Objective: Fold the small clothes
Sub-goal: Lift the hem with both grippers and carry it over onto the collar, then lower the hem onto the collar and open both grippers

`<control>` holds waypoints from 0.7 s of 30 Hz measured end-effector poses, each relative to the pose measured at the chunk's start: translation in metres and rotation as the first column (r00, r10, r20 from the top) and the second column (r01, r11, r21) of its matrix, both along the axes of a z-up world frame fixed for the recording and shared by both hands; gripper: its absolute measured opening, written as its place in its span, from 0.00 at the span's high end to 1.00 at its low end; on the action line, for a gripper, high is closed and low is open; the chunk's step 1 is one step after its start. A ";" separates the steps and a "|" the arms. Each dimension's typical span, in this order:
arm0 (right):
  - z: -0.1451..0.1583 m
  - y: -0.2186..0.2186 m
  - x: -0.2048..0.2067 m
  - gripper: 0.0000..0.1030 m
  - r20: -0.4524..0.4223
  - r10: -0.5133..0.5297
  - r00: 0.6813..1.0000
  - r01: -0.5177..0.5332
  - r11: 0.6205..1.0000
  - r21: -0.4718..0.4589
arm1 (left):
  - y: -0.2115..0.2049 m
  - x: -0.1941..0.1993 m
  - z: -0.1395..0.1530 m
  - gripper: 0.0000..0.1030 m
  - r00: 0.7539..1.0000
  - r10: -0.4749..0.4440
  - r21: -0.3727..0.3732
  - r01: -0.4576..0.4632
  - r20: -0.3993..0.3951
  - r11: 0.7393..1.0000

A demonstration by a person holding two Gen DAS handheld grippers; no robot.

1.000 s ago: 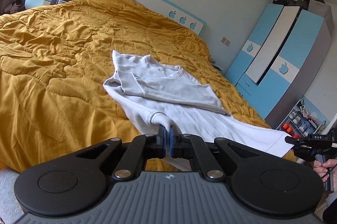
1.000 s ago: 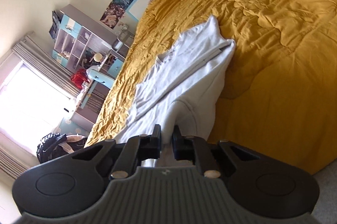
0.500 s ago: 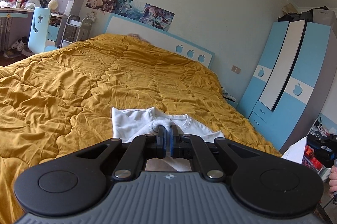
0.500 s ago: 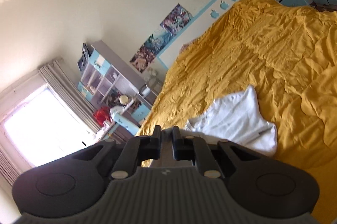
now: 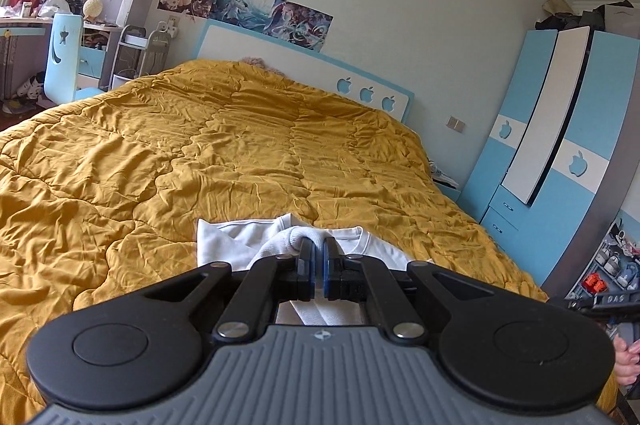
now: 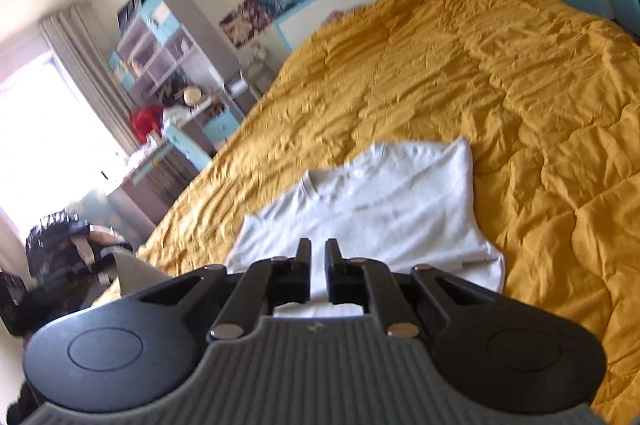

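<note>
White shirt folded over on yellow bed; left tongs pinch bunched hem; right tongs just opening, fabric between, unpinched.

Daylit, window glare, right view blurred, fisheye-warped edges.

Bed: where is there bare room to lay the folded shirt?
The yellow quilt lies bare from the white shirt up to the headboard, and on both sides of the shirt. Only the near edge, under the shirt, is taken.
</note>
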State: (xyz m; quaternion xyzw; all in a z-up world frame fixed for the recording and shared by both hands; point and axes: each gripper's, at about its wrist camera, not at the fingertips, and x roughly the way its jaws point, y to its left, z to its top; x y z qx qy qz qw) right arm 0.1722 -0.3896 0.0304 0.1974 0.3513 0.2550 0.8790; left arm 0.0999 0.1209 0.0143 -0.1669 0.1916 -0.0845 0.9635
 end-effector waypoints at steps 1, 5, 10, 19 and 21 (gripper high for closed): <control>-0.016 0.008 0.006 0.74 -0.066 0.034 0.997 -0.036 0.999 -0.031 | 0.000 0.000 0.000 0.97 1.000 -0.002 0.001 0.002 -0.002 1.000; -0.059 0.031 0.028 0.56 -0.211 0.114 0.971 -0.144 0.981 -0.132 | 0.001 -0.003 0.001 0.97 1.000 -0.007 0.011 0.007 0.002 1.000; -0.098 0.036 0.069 0.24 -0.381 0.187 0.906 -0.238 0.967 -0.091 | 0.002 -0.006 0.001 0.97 1.000 -0.001 0.006 0.001 -0.010 1.000; -0.072 0.044 0.055 0.88 -0.178 0.307 0.935 -0.320 0.946 -0.051 | 0.011 -0.008 -0.001 0.97 1.000 0.001 -0.020 -0.002 -0.012 1.000; -0.058 0.044 0.050 0.88 -0.132 0.281 0.950 -0.292 0.954 -0.072 | 0.014 -0.006 -0.001 0.97 1.000 0.008 -0.022 -0.009 -0.018 1.000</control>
